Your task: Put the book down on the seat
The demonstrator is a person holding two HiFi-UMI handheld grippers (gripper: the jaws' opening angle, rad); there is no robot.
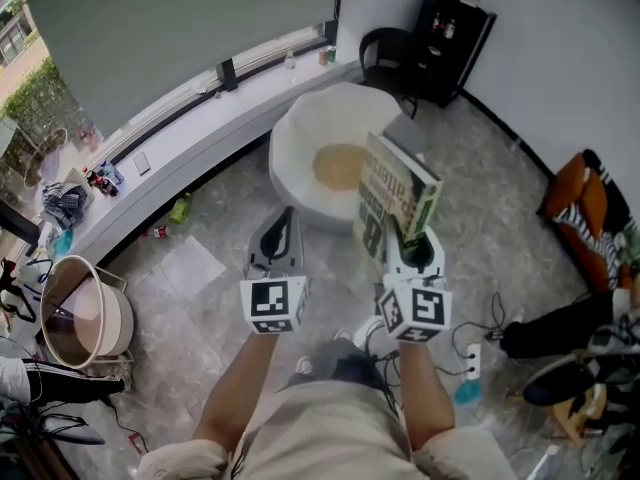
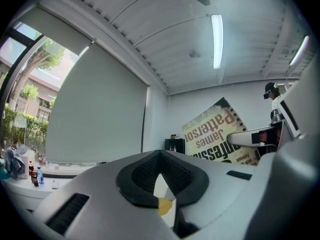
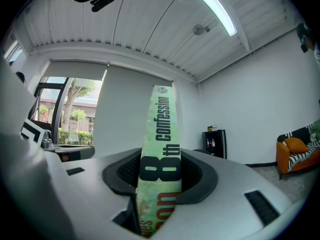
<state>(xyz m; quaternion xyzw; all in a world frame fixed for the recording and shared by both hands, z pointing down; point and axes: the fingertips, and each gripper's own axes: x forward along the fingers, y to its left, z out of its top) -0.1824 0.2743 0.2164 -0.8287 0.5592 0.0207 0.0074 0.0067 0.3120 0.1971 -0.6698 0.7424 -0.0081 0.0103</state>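
My right gripper [image 1: 412, 251] is shut on a green paperback book [image 1: 396, 196] and holds it upright by its lower edge. In the right gripper view the book's spine [image 3: 161, 134] stands straight up between the jaws of the right gripper [image 3: 159, 176]. A round white seat [image 1: 300, 138] with a yellowish cushion in its hollow sits on the floor just beyond the book. My left gripper [image 1: 280, 240] is shut and empty, level beside the right one. From the left gripper [image 2: 161, 176], the book's cover [image 2: 217, 134] shows to the right.
A black chair [image 1: 385, 50] and a black shelf [image 1: 452, 26] stand behind the seat. A long white window ledge [image 1: 200, 118] runs along the left. An orange armchair [image 1: 585, 208] is at the right, a round bin [image 1: 85, 313] at the left, and a power strip [image 1: 472, 360] with cables lies near my feet.
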